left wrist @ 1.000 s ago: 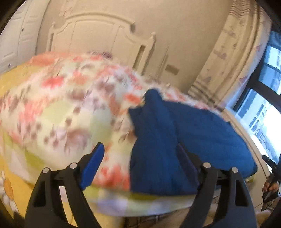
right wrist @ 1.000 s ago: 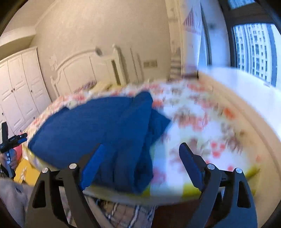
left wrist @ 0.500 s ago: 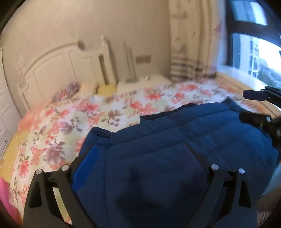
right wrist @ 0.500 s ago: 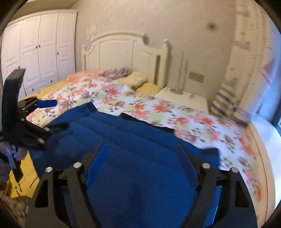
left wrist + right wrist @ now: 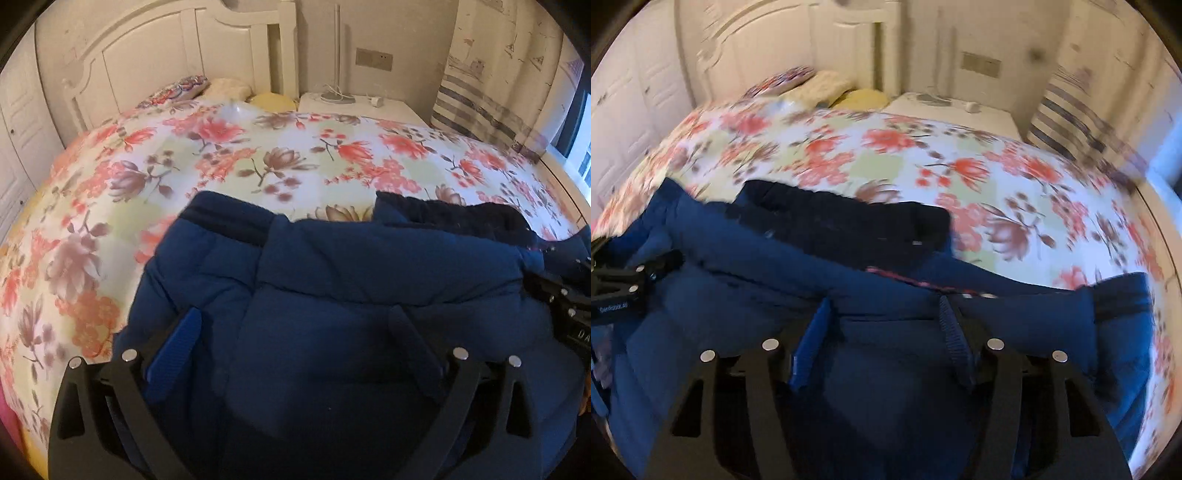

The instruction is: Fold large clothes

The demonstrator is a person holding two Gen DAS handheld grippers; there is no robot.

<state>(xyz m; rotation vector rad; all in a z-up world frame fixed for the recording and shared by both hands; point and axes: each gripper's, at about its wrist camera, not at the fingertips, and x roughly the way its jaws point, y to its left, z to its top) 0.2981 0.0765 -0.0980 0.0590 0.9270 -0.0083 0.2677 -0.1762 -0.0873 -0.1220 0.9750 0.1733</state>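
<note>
Left hand-held gripper (image 5: 291, 328) spread wide, jaws opening over blue padded jacket (image 5: 369, 280), gripping nothing. Right hand-held gripper (image 5: 884, 325) half-spread, jaws closing, jacket fabric between them. Jacket lies on floral bed (image 5: 229, 162).

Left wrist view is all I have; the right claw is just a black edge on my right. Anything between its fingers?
Observer: Yes. The right claw is closing, with a raised fold of the blue padded jacket between its fingers. I can't tell whether the pads press it yet.
Operator: Where does the jacket end on that side?
Observer: A sleeve's dark cuff band lies on the floral bedspread, to the right of the claw in the right wrist view.
</note>
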